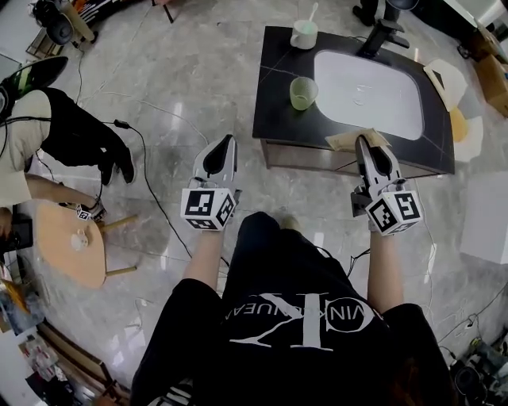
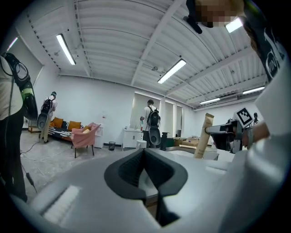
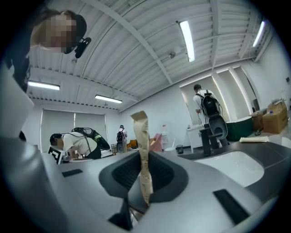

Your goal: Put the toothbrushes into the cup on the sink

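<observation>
Far left: bystander [image 1: 48, 135] bent over a small table, well clear. L gripper [image 1: 227, 141] shut, nothing btwn jaws, parked over floor short of counter [image 1: 274, 119]. On counter: green cup [image 1: 303, 93] near front-left, looks empty; white cup [image 1: 303, 34] at back w/ one brush [image 1: 313, 13] already standing in it. R gripper [image 1: 364, 143] clamped on a tan paper packet [image 3: 142, 150] (prob. a wrapped brush, can't confirm), held over counter's front edge just beside basin [image 1: 369, 91]; packet sticks up past jaws in R gripper view. Risks, as judged: thin flat packet pinched low, so could pivot or slide in pads on the way over → drop into basin or onto floor. Long end could clip a cup rim & tip it, esp. the light empty green one w/ nothing steadying it (L shut & idle). Also unclear which cup is meant; wrong pick = redo. Calls for slow, upright approach from above.
</observation>
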The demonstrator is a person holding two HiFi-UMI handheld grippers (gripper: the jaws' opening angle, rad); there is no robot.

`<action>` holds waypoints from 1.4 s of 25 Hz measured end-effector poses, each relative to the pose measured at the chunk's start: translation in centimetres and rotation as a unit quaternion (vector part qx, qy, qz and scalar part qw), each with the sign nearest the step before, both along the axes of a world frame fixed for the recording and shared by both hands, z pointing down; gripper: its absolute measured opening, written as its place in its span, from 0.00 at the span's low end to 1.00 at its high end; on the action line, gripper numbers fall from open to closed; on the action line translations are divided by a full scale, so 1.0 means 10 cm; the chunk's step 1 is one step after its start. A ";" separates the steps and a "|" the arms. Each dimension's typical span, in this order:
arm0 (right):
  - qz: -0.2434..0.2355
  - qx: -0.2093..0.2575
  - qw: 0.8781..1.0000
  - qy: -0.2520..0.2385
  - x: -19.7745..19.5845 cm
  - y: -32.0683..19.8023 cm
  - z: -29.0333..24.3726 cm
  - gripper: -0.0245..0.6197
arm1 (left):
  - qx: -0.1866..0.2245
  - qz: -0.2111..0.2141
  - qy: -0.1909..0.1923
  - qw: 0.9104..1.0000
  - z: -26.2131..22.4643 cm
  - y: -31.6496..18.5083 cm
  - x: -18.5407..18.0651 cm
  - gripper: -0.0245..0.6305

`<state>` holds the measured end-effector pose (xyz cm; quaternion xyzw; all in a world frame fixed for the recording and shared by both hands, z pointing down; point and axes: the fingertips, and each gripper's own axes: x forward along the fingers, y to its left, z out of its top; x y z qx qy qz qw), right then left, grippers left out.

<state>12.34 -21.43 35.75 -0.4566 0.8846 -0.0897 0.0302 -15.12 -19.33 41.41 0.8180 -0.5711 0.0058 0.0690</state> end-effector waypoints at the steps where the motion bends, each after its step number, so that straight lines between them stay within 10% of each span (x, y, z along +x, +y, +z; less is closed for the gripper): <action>1: 0.000 0.001 1.000 -0.001 -0.03 -0.05 0.00 0.13 | -0.002 0.004 -0.001 1.000 0.02 -0.07 -0.01 0.05; 15: 0.036 0.016 0.998 -0.049 -0.02 -0.89 -0.36 0.13 | -0.005 0.036 0.005 0.999 0.01 -1.23 -0.13 0.05; 35: -0.020 -0.015 0.999 -0.044 -0.71 -1.47 -0.09 0.13 | -0.033 0.043 -0.003 0.999 0.21 -1.64 -0.23 0.05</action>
